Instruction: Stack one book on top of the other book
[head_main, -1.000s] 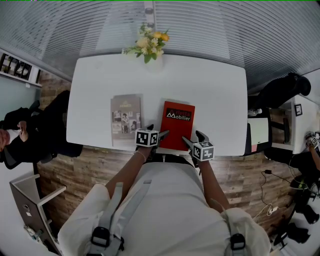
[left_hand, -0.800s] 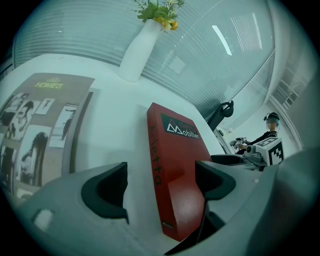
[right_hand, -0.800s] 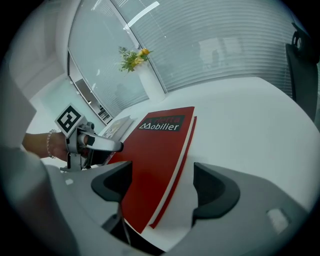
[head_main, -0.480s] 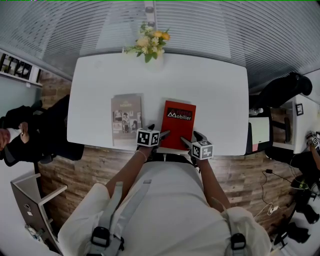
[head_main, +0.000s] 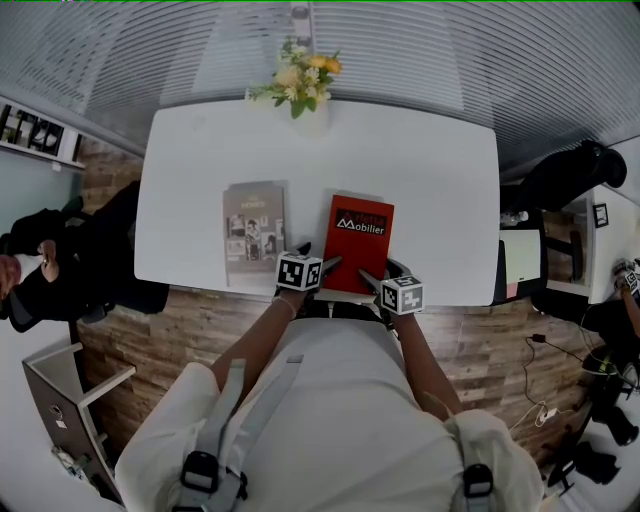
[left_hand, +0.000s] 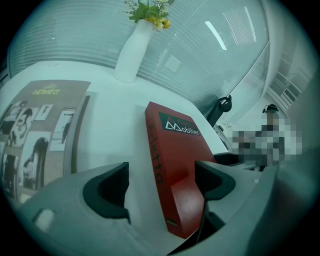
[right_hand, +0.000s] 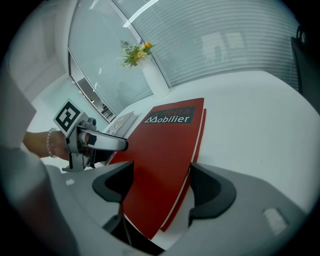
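A red book (head_main: 358, 243) titled "Mobilier" lies near the front edge of the white table (head_main: 430, 180). A grey book (head_main: 254, 232) with photos on its cover lies flat just to its left. My left gripper (head_main: 320, 265) stands open around the red book's (left_hand: 175, 150) near left corner, its left jaw apart from the spine. My right gripper (head_main: 374, 279) is open around the near right corner, with the red cover (right_hand: 160, 150) between its jaws. In the right gripper view, the left gripper (right_hand: 95, 142) shows at the book's far side. The grey book (left_hand: 40, 125) lies left of it.
A white vase of yellow flowers (head_main: 300, 95) stands at the table's far edge, behind both books. A person in black (head_main: 60, 260) sits off the table's left side. A dark chair (head_main: 565, 175) and a small side table (head_main: 518, 265) are at the right.
Both grippers have closed in on the red book's near corners. The right gripper has slid left and forward, so the book now sits between its jaws.
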